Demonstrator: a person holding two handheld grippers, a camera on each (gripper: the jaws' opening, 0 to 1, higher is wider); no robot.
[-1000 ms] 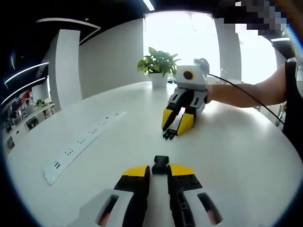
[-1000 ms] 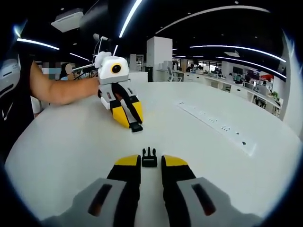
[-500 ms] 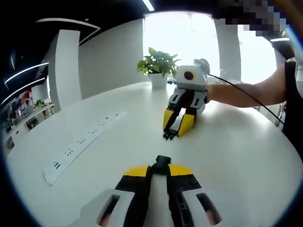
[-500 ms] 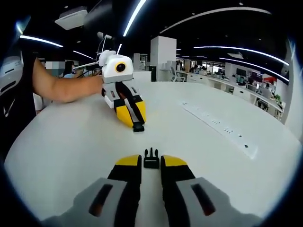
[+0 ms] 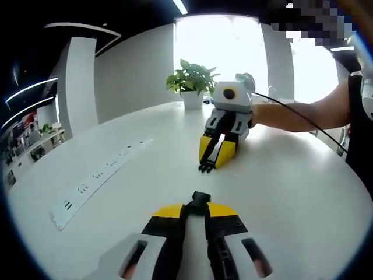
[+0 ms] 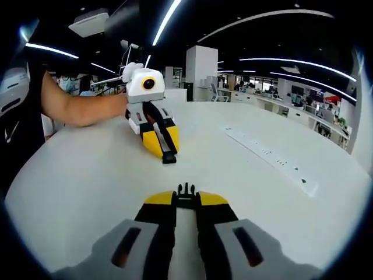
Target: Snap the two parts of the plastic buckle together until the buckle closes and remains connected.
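Pinching small black buckle halves, left claw [image 5: 195, 210] grips socket [image 5: 200, 198], right claw [image 6: 186, 199] pronged piece [image 6: 186, 189].

No writing, label, brand, number or sign can be read on anything here. The power strip [image 5: 96, 177] on the table [image 5: 291, 192] carries small dark marks, too small to make out. The far office shelves and desks [image 6: 291, 96] are blurred, and whatever may be printed there cannot be told.
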